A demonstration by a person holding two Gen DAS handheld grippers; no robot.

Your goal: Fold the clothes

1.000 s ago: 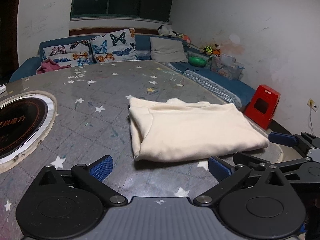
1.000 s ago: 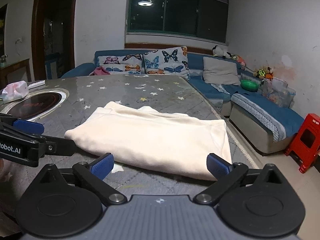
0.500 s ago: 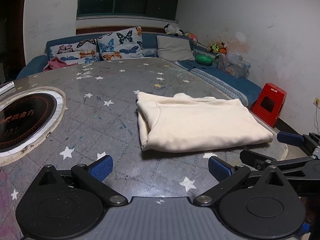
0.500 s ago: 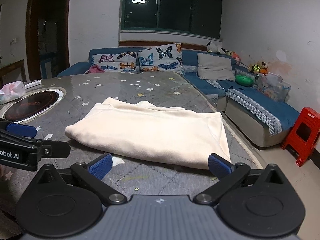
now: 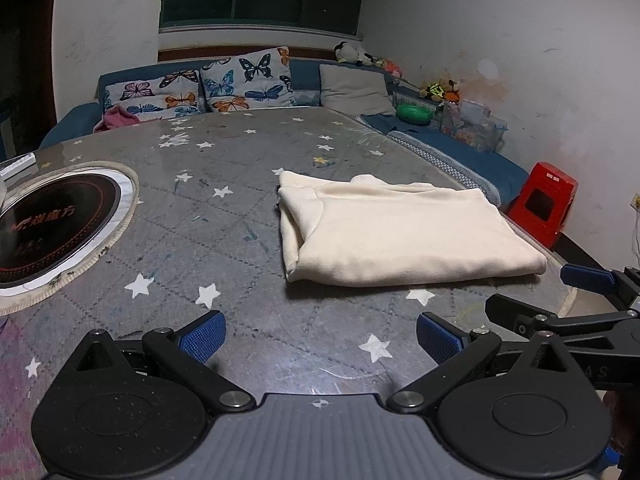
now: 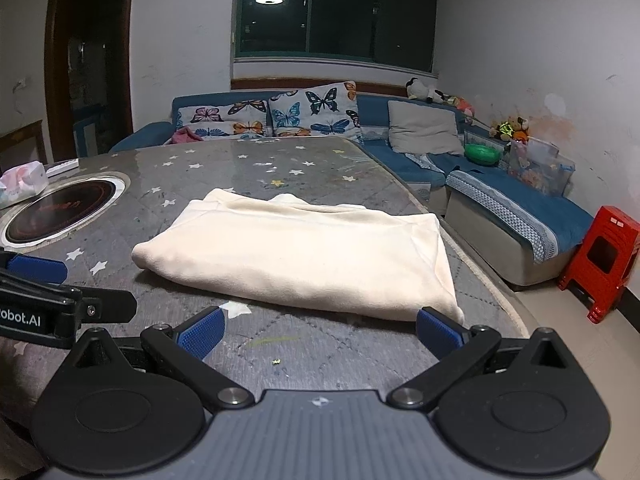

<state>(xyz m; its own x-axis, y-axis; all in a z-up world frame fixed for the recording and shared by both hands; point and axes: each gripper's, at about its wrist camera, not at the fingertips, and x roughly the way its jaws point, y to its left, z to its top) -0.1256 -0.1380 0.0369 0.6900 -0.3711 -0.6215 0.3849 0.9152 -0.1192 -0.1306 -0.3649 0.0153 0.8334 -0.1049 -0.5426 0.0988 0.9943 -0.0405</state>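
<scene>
Garment lies folded beyond both empty jaws.

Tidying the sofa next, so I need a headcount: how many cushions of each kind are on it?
Butterfly-print cushions: 2
Plain grey cushions: 1
Total: 3

Bare table lies between garment and cooktop.
</scene>
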